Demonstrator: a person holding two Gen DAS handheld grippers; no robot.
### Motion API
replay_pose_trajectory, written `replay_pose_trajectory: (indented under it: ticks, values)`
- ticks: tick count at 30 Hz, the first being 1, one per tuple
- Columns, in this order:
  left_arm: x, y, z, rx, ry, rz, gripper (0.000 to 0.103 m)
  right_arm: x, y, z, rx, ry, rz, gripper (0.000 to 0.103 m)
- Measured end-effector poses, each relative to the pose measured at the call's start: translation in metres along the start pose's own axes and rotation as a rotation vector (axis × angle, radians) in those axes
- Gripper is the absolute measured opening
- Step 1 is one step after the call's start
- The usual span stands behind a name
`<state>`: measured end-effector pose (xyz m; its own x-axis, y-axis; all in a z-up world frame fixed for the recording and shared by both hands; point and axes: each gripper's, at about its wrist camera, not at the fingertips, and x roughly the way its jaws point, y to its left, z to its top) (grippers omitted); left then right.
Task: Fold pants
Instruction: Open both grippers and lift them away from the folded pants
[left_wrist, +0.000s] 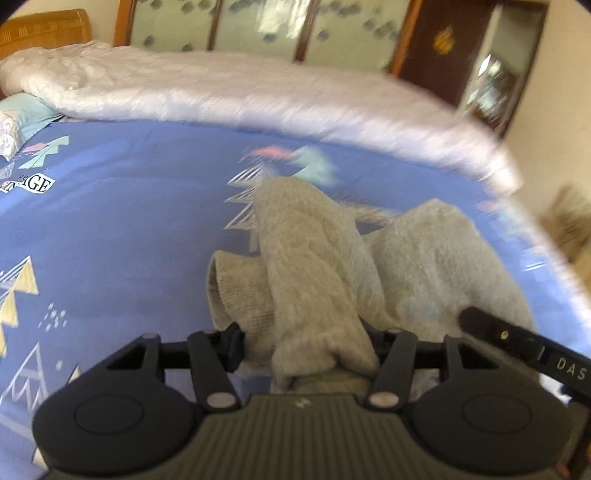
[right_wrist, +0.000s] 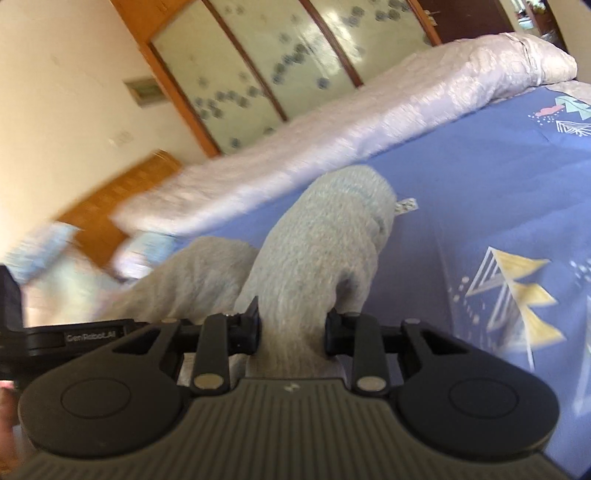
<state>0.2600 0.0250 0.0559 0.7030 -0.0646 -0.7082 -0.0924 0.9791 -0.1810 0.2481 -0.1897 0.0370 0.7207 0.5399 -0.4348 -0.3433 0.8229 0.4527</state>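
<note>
So here's where we are with the fuzzy pale grey knit pants (left_wrist: 317, 266): they're bunched on the blue bedsheet printed with little geometric mountains (left_wrist: 129, 236), and we've got both tools on them. In the left wrist view, our left black two-finger gripper (left_wrist: 306, 345) is clenched on a thick fold of the fabric, with the cloth running away from the jaws toward 12 o'clock as a long ridge, a ribbed cuff or hem hanging off at about 10 o'clock. The right black two-finger gripper (right_wrist: 293, 330) is clamped on its own bundle too; in the right wrist view the fabric stretches from the jaws up toward 12 or 1 o'clock, and a second hump of it sits at 10 o'clock. From the left camera, one finger of the right gripper pokes in at 4 o'clock, just beside the pants, so the 2 tools are close together along the same near edge. That's the thing the next move hangs on, we reckon: the pants' long axis runs away from us, both grips are at the near end, so carrying that end forward should fold it over. Both views are blurred. No containers anywhere; beyond the sheet there's only a white fluffy quilt (left_wrist: 258, 92) along the far side of the bed.
</note>
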Motion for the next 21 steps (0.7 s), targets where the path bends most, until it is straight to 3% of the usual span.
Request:
replay_pose_trajectory:
  ticks: [2,4,5,8,12,16,21]
  values:
    - [0.044,-0.005,-0.003,0.034,0.077,0.125,0.070,0.045,-0.016,-0.005,-0.020,0.085,-0.103,0.035]
    - [0.053,-0.008,-0.006,0.021,0.071,0.161,0.076,0.074,-0.032,-0.012,0.022,0.175,-0.194,0.051]
    - [0.048,-0.011,-0.007,0.025,0.056,0.171,0.077,0.071,-0.035,-0.014,0.047,0.146,-0.176,0.054]
    - [0.031,-0.018,-0.013,0.065,0.046,0.214,0.082,0.050,-0.033,-0.017,0.039,0.111,-0.206,0.073]
    - [-0.007,-0.018,-0.021,0.039,0.052,0.226,0.082,-0.001,-0.029,-0.022,0.058,0.046,-0.219,0.074]
    - [-0.059,-0.019,-0.037,0.050,0.008,0.222,0.090,-0.058,-0.014,-0.037,0.041,0.012,-0.214,0.079]
    - [-0.113,-0.023,-0.068,0.051,0.002,0.190,0.092,-0.093,0.021,-0.057,0.030,-0.006,-0.193,0.085]
